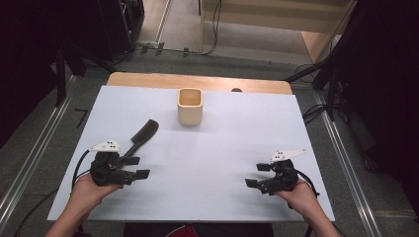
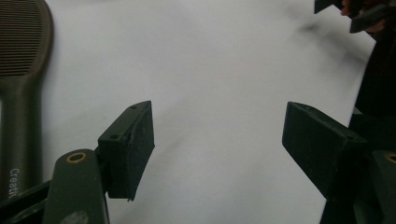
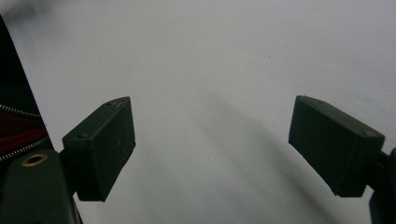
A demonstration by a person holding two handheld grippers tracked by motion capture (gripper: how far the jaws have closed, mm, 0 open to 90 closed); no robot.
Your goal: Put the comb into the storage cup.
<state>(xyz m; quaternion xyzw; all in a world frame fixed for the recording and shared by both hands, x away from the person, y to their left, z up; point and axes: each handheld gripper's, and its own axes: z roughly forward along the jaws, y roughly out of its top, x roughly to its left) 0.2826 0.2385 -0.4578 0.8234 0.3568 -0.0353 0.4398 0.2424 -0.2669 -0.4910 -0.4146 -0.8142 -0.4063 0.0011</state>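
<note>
white bench (image 1: 207, 163) with a beige square cup (image 1: 190, 105) at far centre and a dark brush (image 1: 142, 134) at left. left gripper (image 1: 136, 167) beside the brush, jaws spread, empty; right gripper (image 1: 257, 175) near right, jaws spread, empty.

The person's left hand (image 1: 89, 190) holds the left gripper (image 1: 138, 167) low at the near left, its jaws spread wide and pointing right with nothing between them. At the near right, the right hand (image 1: 300, 195) holds the right gripper (image 1: 257, 175), jaws likewise parted and empty, pointing left.
</note>
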